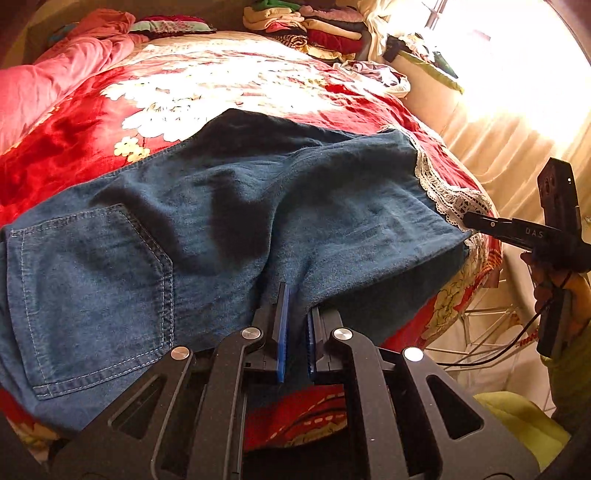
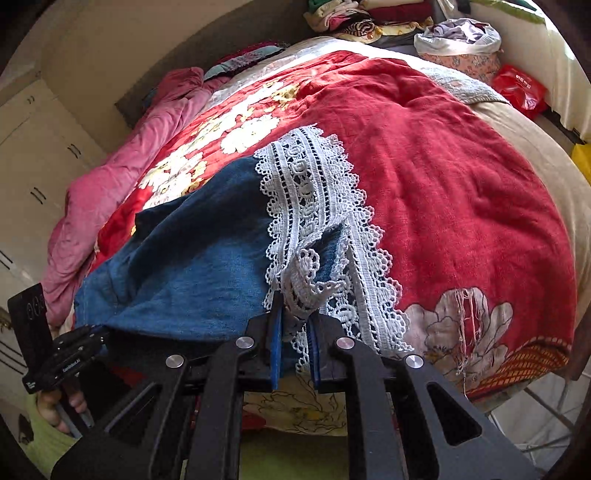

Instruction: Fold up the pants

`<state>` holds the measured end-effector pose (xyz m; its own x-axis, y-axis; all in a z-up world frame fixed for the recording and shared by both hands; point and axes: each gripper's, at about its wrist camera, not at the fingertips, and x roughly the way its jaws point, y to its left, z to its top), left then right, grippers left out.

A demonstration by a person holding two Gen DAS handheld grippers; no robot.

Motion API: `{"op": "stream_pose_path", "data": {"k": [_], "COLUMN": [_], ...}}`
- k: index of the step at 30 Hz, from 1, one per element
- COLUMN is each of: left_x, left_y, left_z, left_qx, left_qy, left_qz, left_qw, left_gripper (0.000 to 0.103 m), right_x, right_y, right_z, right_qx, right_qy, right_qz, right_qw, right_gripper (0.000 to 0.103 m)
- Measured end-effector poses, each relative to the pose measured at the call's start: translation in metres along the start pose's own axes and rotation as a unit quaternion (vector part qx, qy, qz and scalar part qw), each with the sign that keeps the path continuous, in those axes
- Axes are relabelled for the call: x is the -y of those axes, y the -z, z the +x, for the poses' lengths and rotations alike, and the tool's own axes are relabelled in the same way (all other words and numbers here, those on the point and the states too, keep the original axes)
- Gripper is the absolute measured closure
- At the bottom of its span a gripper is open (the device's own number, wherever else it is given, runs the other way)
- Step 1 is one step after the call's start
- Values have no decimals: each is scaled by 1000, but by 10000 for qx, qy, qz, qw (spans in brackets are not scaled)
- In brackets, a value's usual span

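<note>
Blue denim pants [image 1: 229,206] lie spread across a red flowered bedspread [image 1: 74,147], back pocket [image 1: 92,295] at the left. My left gripper [image 1: 297,299] is shut on a fold of denim at the near edge of the pants. The leg ends in a white lace hem [image 2: 314,206]. My right gripper [image 2: 295,306] is shut on a bunched part of that lace at the bed's near side. In the left wrist view the right gripper [image 1: 467,220] shows at the far right, at the hem corner. The left gripper [image 2: 98,334] shows at the lower left of the right wrist view.
A pink quilt [image 1: 55,74] is heaped along the bed's left side. Stacked folded clothes [image 1: 317,29] and a bag of laundry [image 2: 458,35] sit at the head. A red packet [image 2: 521,88] lies at the right edge. Cupboard doors [image 2: 33,166] stand left; a white wire rack [image 1: 480,325] stands beside the bed.
</note>
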<state>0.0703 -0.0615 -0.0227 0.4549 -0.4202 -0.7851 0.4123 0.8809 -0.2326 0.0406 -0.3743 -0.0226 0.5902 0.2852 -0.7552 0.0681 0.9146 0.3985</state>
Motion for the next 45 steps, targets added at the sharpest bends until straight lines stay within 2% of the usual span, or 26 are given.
{"op": "stream_pose_path", "data": {"k": [1,3,5,7,8,9,14,18,21,23,24,25,26,27,28,29,31,35,38,40,42,43,45], "left_x": [1,1,2,3,3,4,9,11,11,12,12,11,11,12,13,13,12,1,-24,-49,-72,-86,-109], "left_y": [0,1,1,2,2,2,7,12,14,15,16,16,16,18,19,20,21,22,23,26,29,32,36], "left_z": [1,1,2,2,2,1,1,13,15,14,13,12,12,10,6,4,-5,-34,-65,-85,-100,-106,-113], "left_qx": [-12,-23,-30,-37,-54,-65,-121,-327,-361,-350,-354,-354,-355,-352,-336,-323,-270,-7,329,535,687,755,773], "left_qy": [-26,-50,-78,-137,-172,-197,-191,-251,-252,-232,-221,-199,-164,-151,-194,-213,-182,-138,-419,-820,-1312,-1648,-2090], "left_qz": [7,24,33,64,70,74,181,252,260,262,260,246,236,242,270,286,250,20,-345,-689,-971,-1145,-1423], "left_qw": [10000,10000,10000,9999,9998,9998,9996,9988,9987,9988,9988,9989,9990,9990,9989,9988,9992,9999,9980,9928,9842,9767,9644], "left_gripper": [100,100,100,100,100,100,100,98,98,96,96,92,84,79,69,66,64,52,41,35,28,24,19], "right_x": [2,7,13,20,21,20,19,24,27,27,26,24,21,17,11,4,-12,-46,-60,-62,-56,-52,-43], "right_y": [0,-1,-2,-3,-3,-2,2,13,18,16,15,13,11,9,8,8,7,12,17,19,22,22,24], "right_z": [-2,-6,-9,-11,-11,-13,-27,-8,-1,-4,-8,-14,-21,-27,-33,-39,-40,-14,12,26,36,40,41], "right_qx": [27,100,174,213,196,181,288,73,10,2,19,96,229,376,525,669,766,472,132,-110,-283,-362,-394], "right_qy": [-52,-71,-108,-170,-149,-124,165,521,584,596,658,809,911,985,1071,1118,988,560,414,365,449,476,351], "right_qz": [55,185,353,471,422,335,-68,-280,-324,-286,-235,-238,-293,-361,-463,-603,-842,-1386,-1697,-1772,-1737,-1685,-1553], "right_qw": [10000,9998,9992,9985,9988,9992,9994,9982,9978,9978,9976,9964,9952,9938,9918,9896,9886,9876,9845,9834,9834,9839,9865], "right_gripper": [87,75,72,75,91,94,94,92,92,88,81,76,74,74,74,74,73,73,73,73,72,72,72]}}
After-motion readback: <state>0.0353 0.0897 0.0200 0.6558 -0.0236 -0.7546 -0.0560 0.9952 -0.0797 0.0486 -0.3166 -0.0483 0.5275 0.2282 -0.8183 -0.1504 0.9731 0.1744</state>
